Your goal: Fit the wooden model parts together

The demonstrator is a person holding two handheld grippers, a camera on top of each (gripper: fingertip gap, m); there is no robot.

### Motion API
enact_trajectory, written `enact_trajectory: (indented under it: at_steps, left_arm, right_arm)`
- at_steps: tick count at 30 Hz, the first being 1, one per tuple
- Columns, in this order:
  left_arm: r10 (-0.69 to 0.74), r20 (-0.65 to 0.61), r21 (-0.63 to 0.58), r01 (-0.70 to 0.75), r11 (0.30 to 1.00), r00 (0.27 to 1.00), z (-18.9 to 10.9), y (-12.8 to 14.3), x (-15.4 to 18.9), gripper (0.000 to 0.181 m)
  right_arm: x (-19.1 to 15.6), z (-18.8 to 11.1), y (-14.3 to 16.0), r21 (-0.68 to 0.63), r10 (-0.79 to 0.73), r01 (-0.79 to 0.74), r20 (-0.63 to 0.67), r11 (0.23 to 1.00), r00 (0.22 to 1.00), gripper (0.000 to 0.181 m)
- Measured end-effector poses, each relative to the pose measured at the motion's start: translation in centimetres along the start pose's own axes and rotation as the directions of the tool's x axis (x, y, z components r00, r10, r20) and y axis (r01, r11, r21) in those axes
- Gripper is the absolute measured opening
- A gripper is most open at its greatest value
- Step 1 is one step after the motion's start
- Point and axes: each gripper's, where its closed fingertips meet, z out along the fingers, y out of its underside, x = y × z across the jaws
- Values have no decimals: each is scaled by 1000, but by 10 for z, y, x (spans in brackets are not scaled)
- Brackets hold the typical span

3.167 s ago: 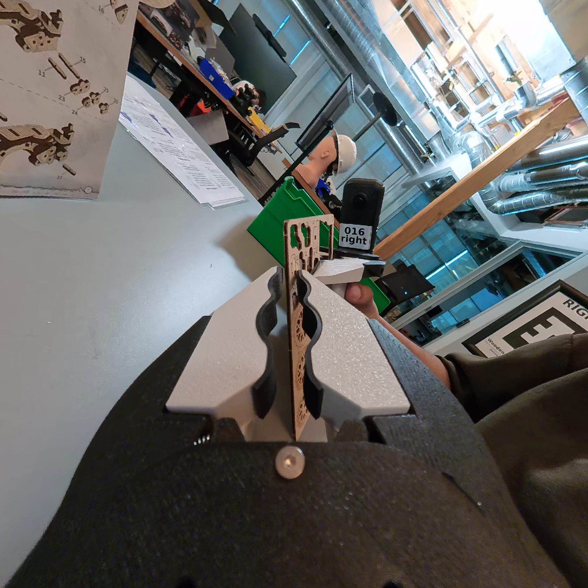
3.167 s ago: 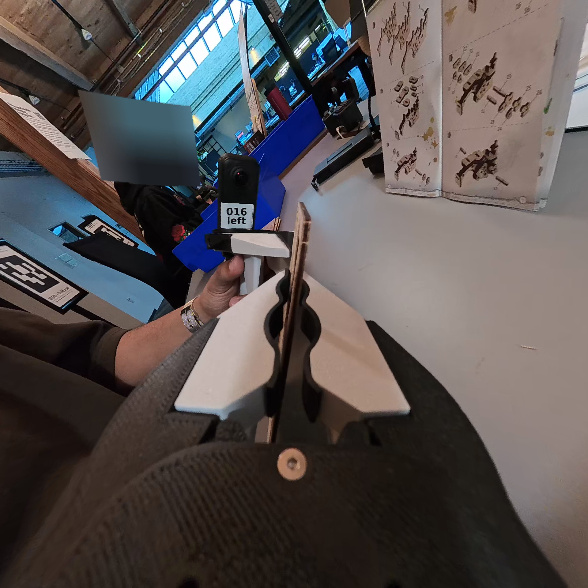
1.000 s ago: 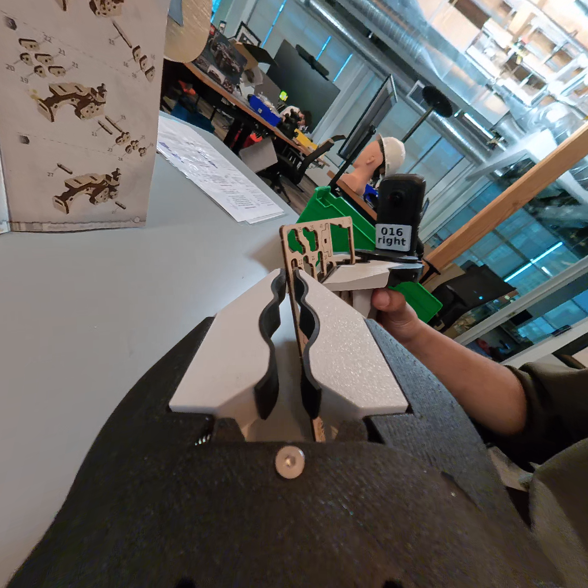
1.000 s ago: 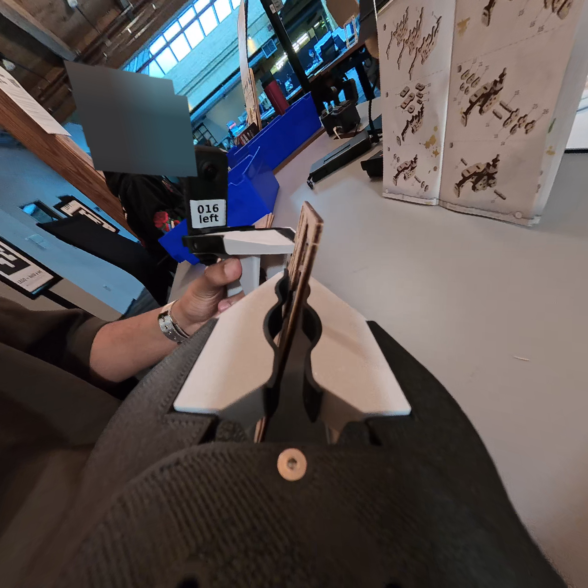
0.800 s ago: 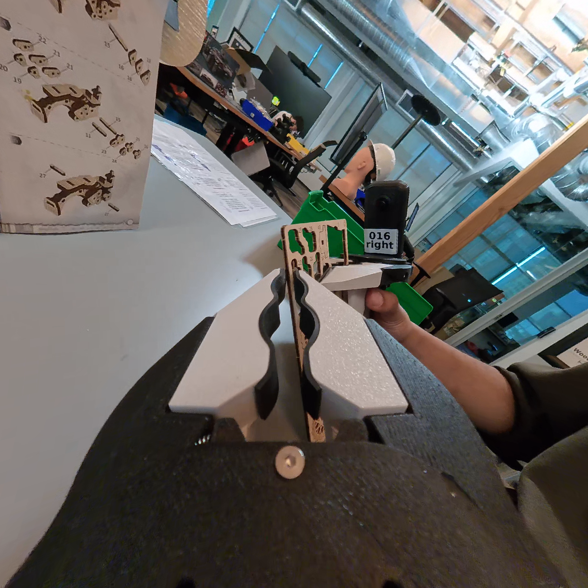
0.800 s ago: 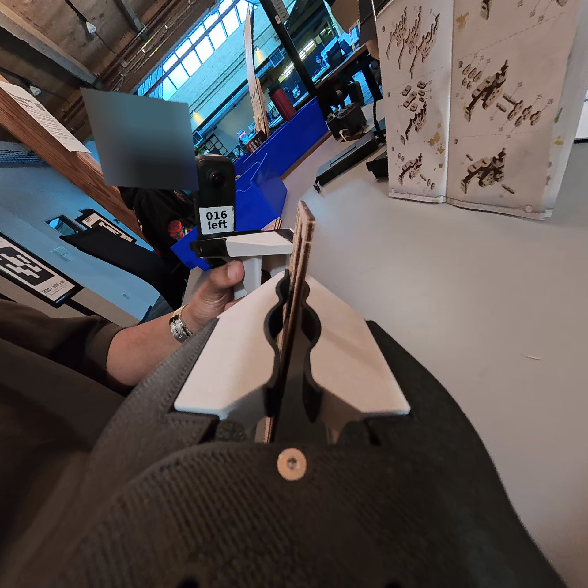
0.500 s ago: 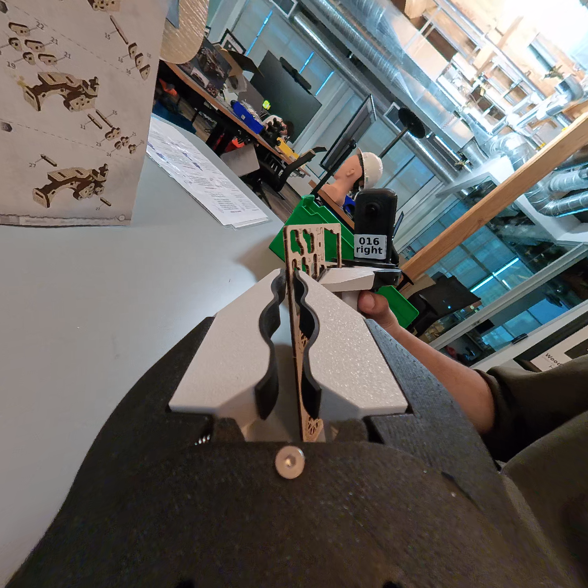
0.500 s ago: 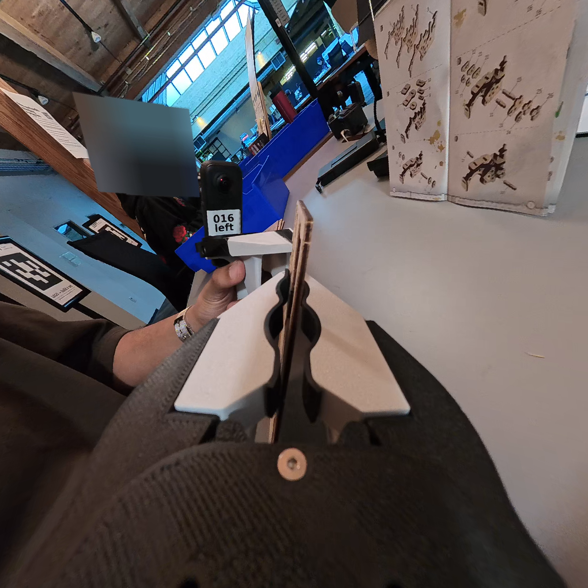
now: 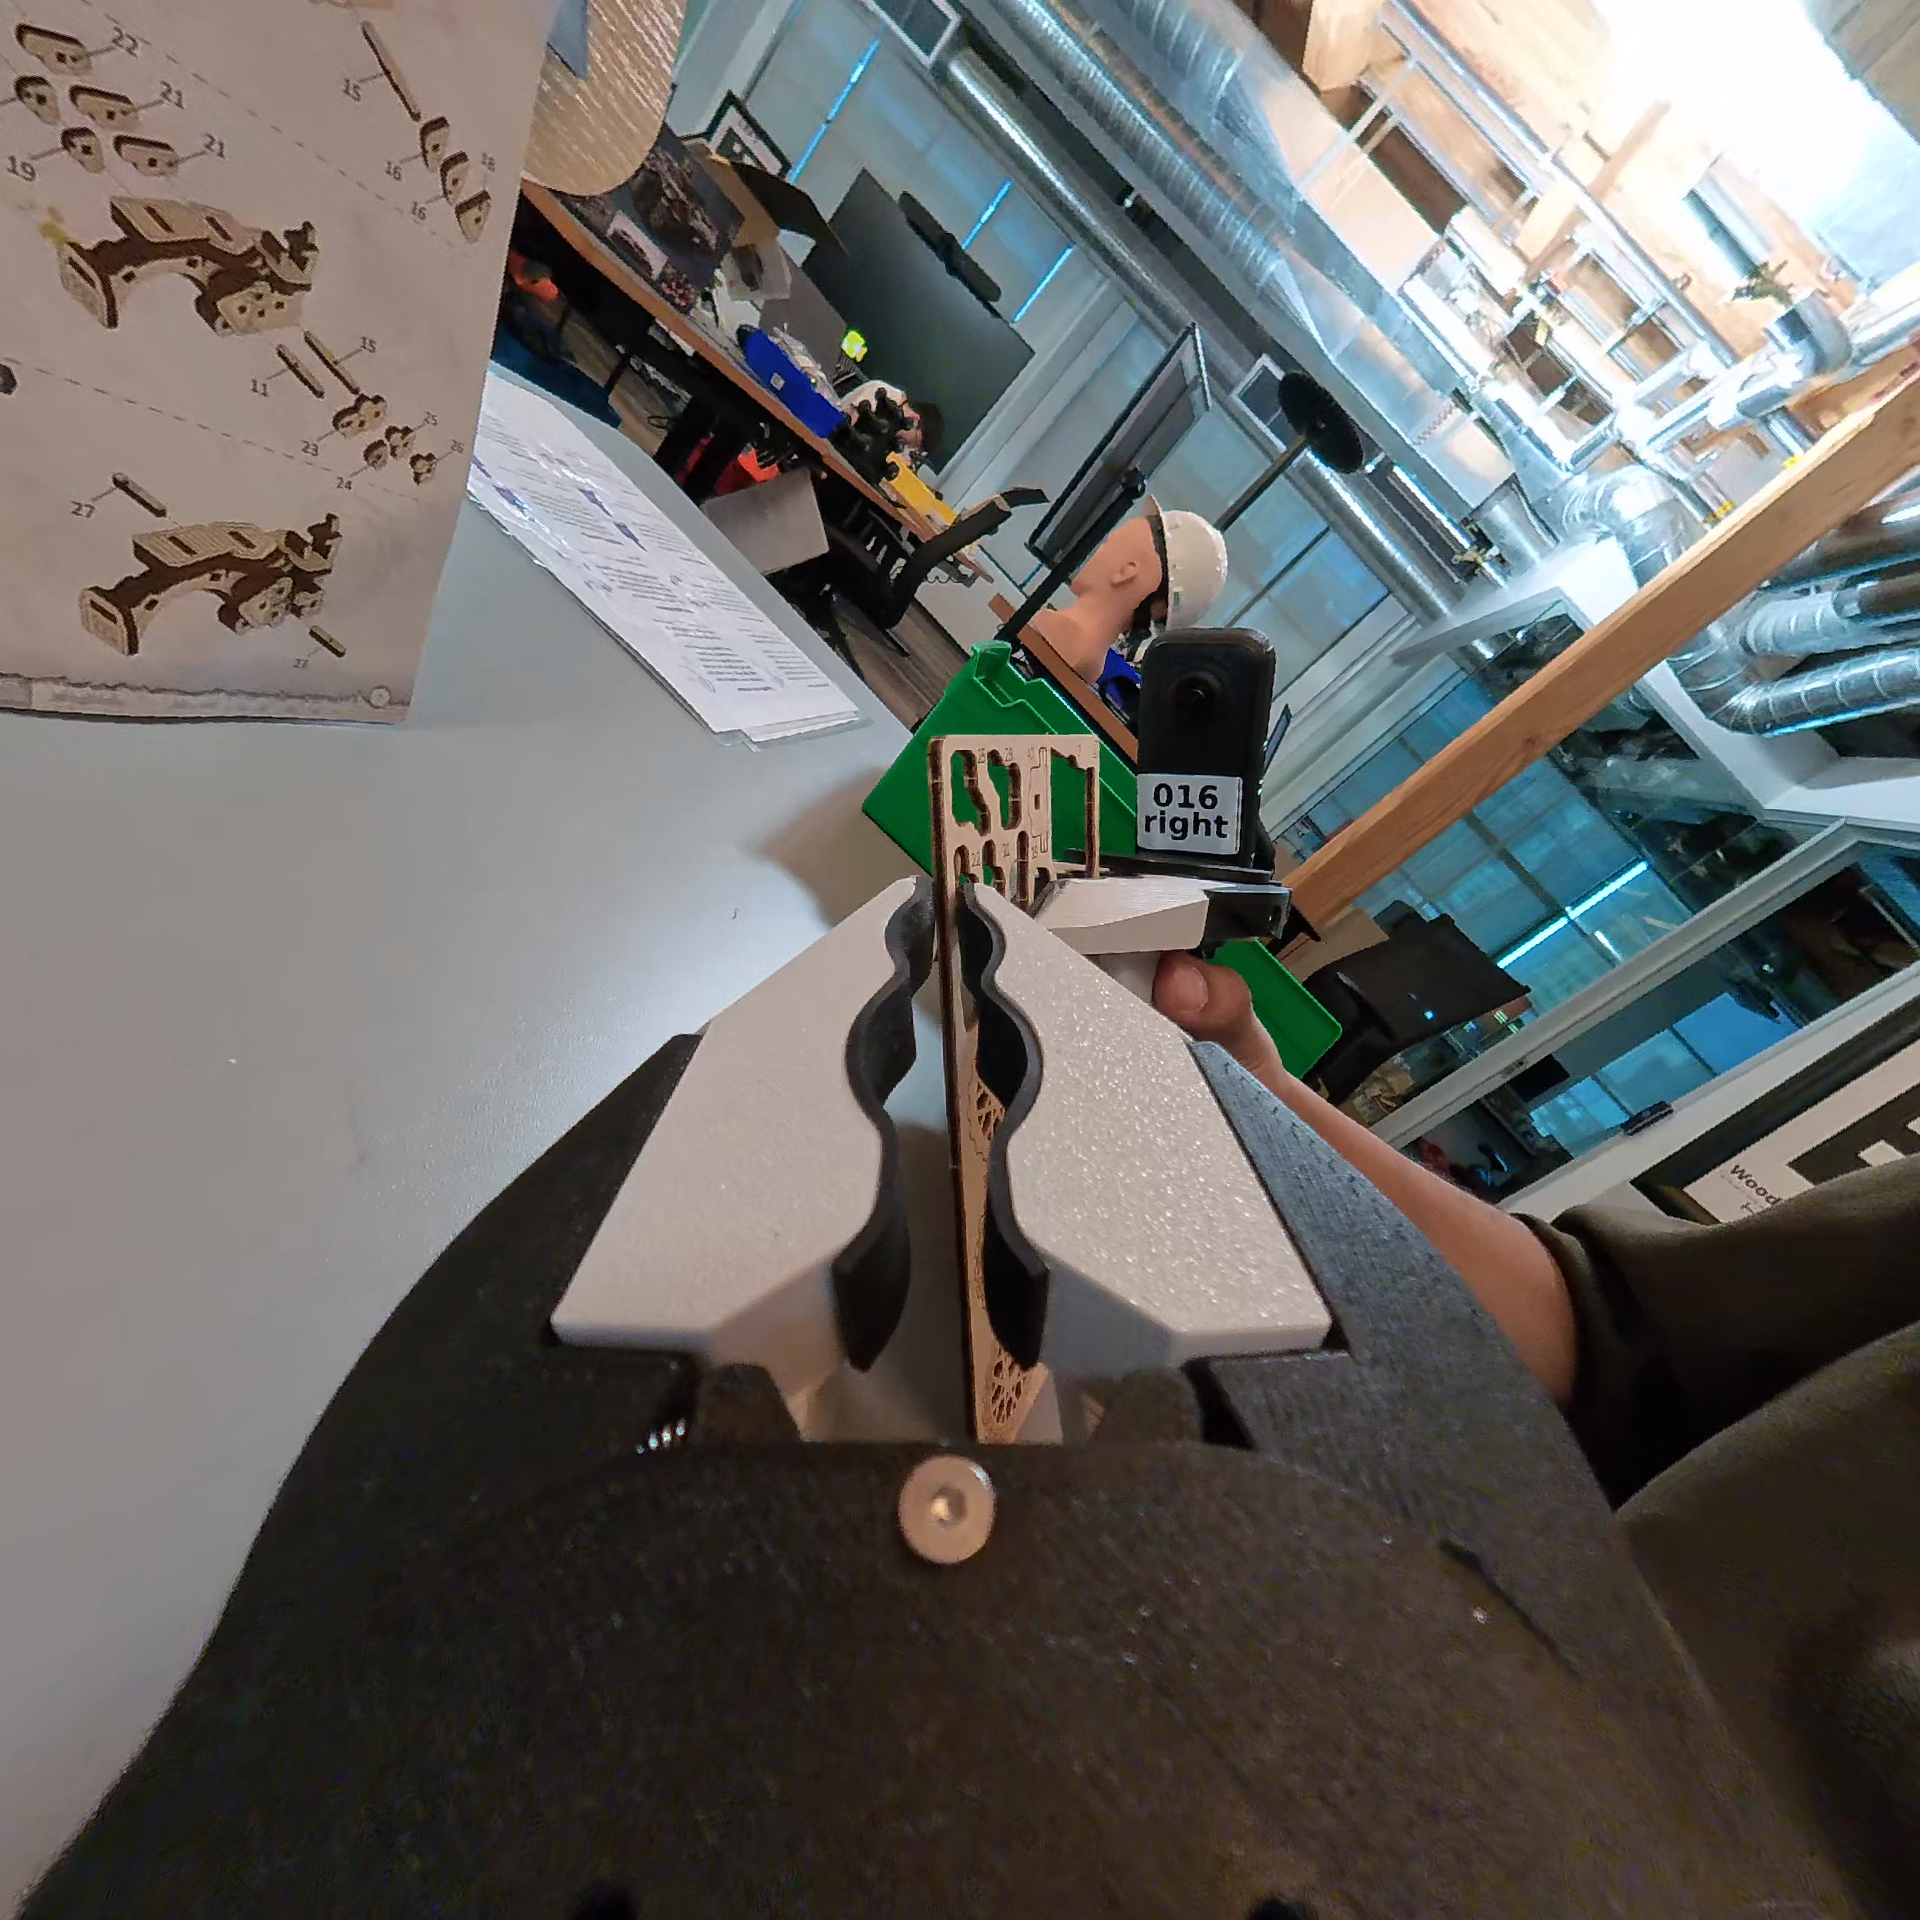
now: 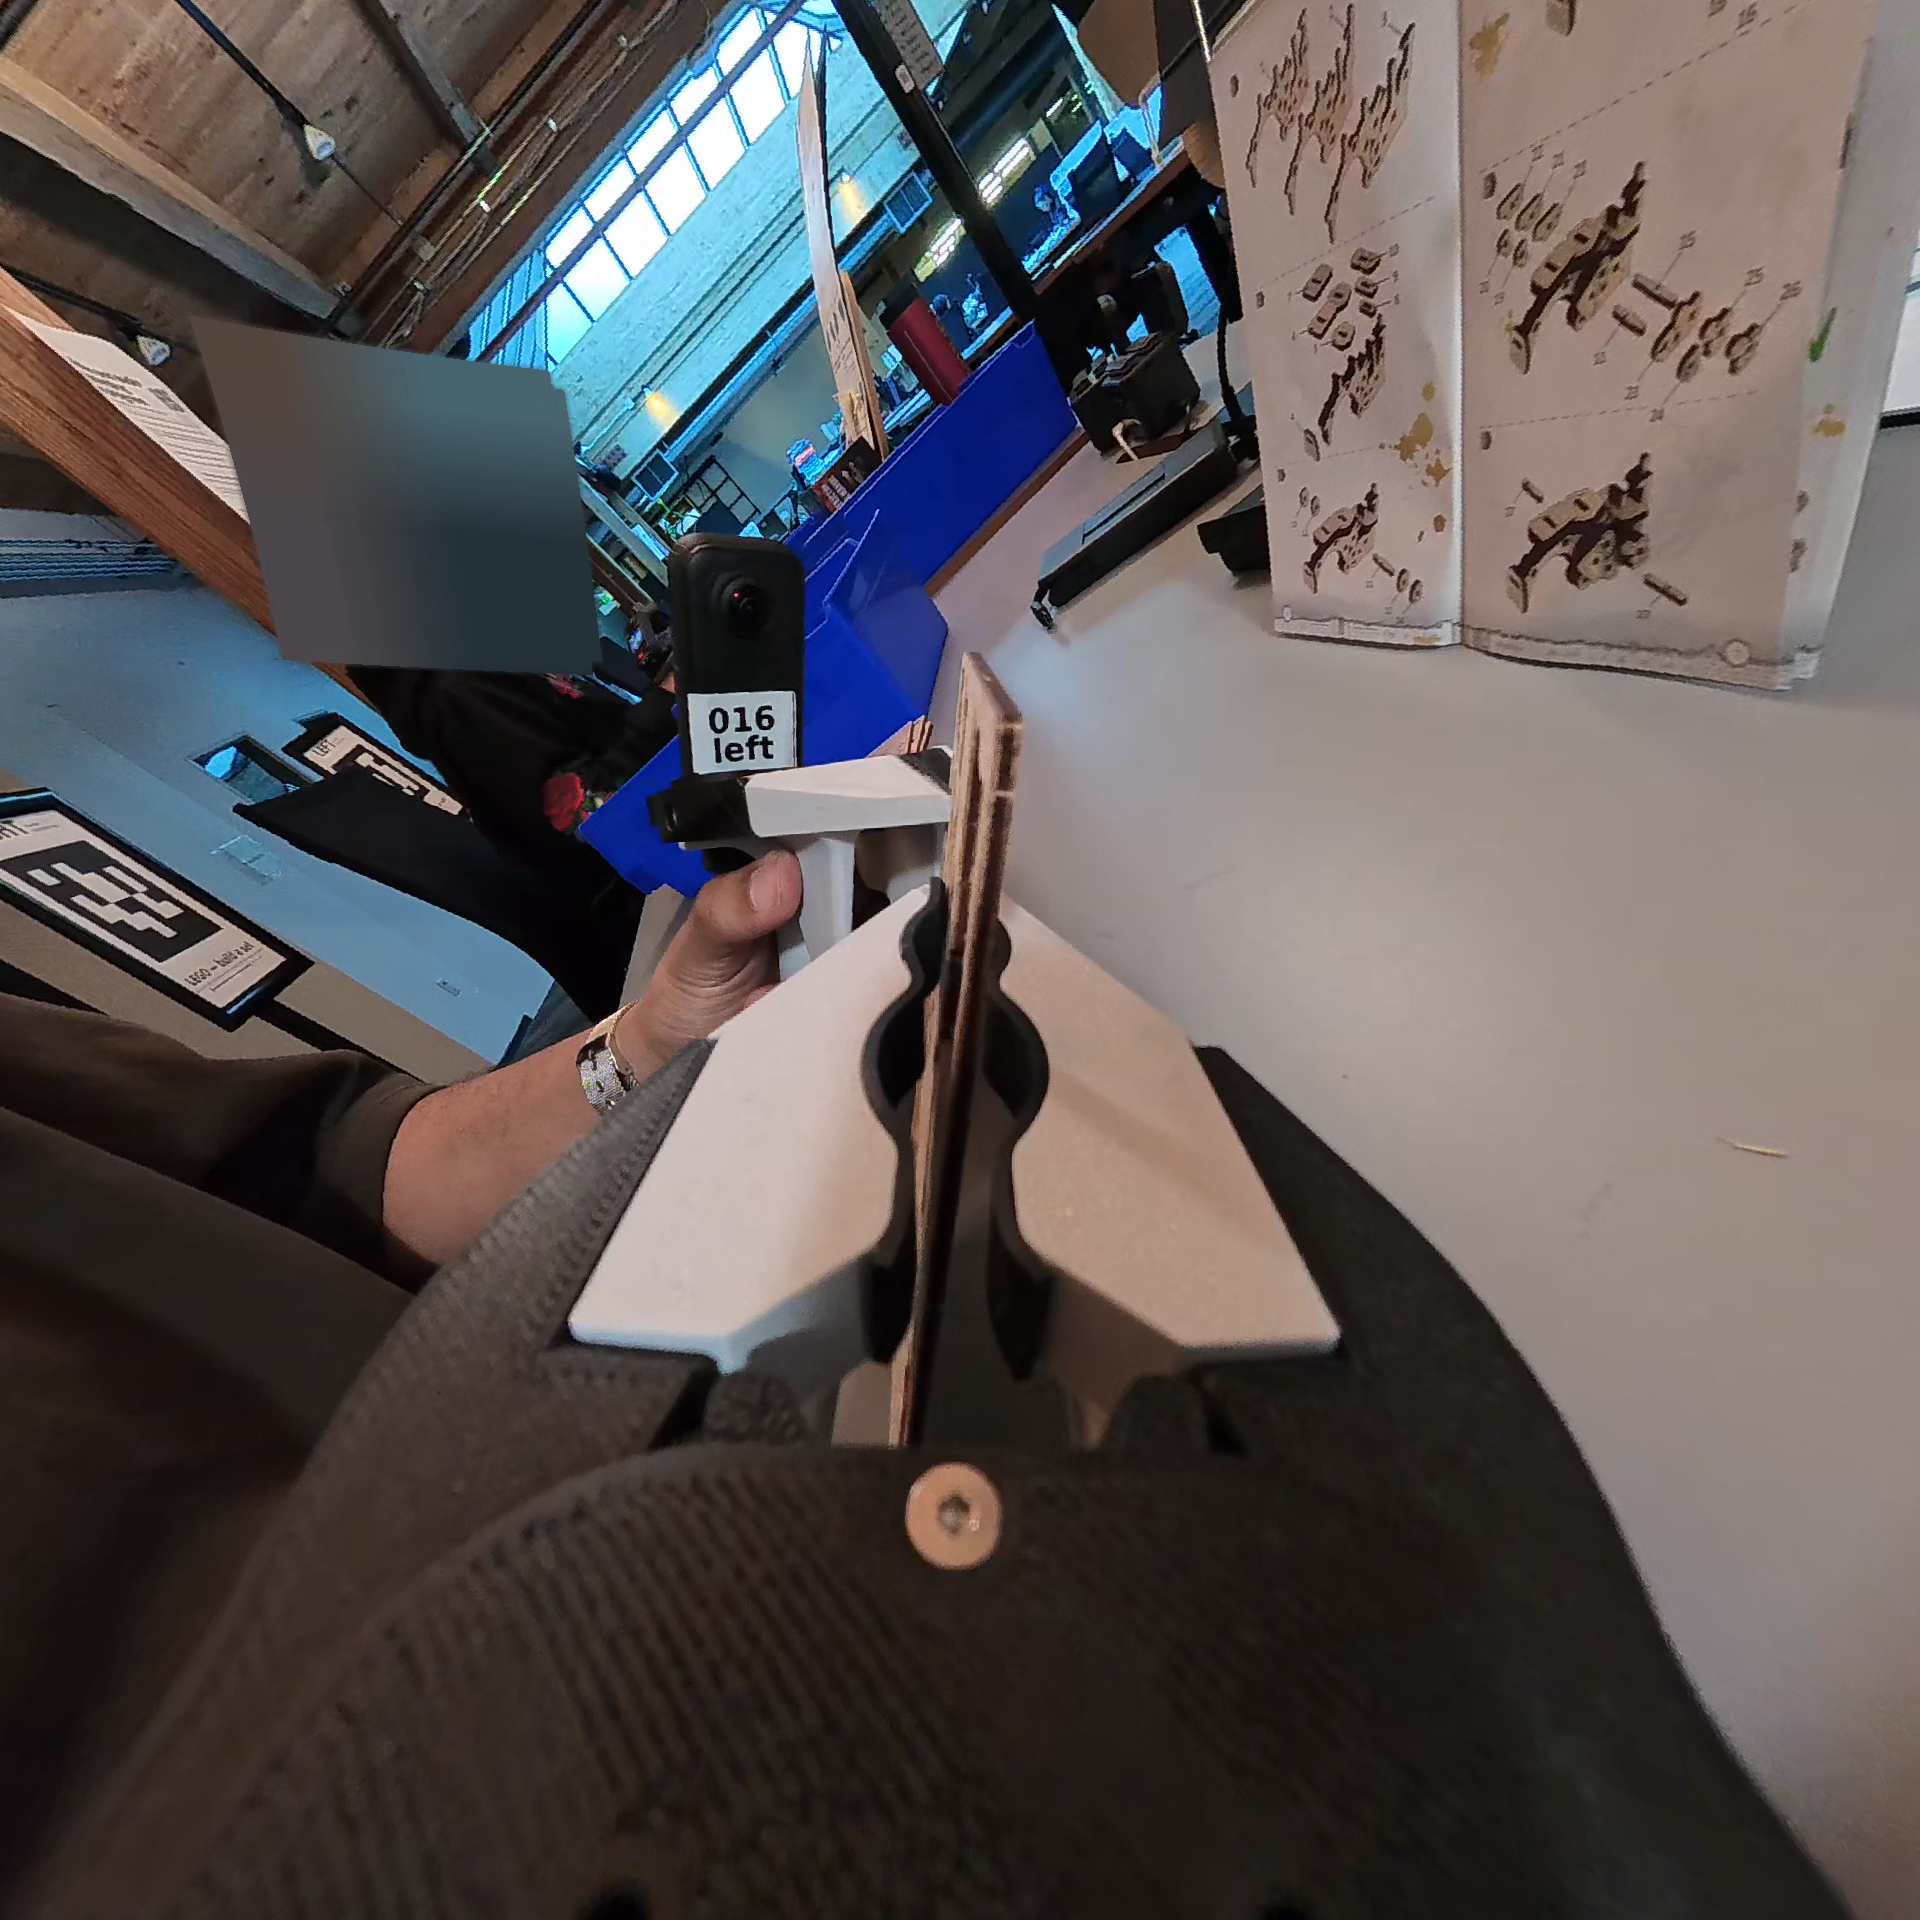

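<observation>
- My left gripper (image 9: 940, 914) has a thin laser-cut wooden sheet (image 9: 1013, 821) edge-on between its fingers. The gap looks narrow; the sheet lies against the right-hand pad, w/ a sliver of daylight on the left-hand side, so I judge it loose there, not clamped.
- My right gripper (image 10: 956, 914) is closed onto the same wooden sheet (image 10: 982, 769); both pads press its faces and it sticks out past the fingertips.
- The sheet hangs in the air above the grey table (image 10: 1455, 935), spanning the two grippers, which face each other.
- Risk: w/ only one firm hold, a twist from either wrist could lever the sheet and crack its thin cut-out webs, or pop parts out unplanned.
- Risk: if the right-side grip eases before the left one shuts, the sheet prob. drops to the table.
- Risk: squeezing on a perforated zone could snap it.
- Hard to see: the sheet's lower end vanishes behind each gripper body, so I can't tell how deep it sits.
- Which parts remain in the sheet is unclear; only its top corner shows cut-outs.
- The folded instruction sheet (image 10: 1558, 343) stands beyond the fingertips, well apart; its diagrams are cut off.
</observation>
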Motion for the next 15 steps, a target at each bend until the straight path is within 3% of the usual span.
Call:
enact_trajectory:
  at_steps: [15]
  left_arm:
    - [-15, -1, 3, 15, 1000, 1000, 0, 0, -1, 1]
  right_arm:
    - [0, 0, 0, -1, 7, -7, -2, 1000, 1000, 1]
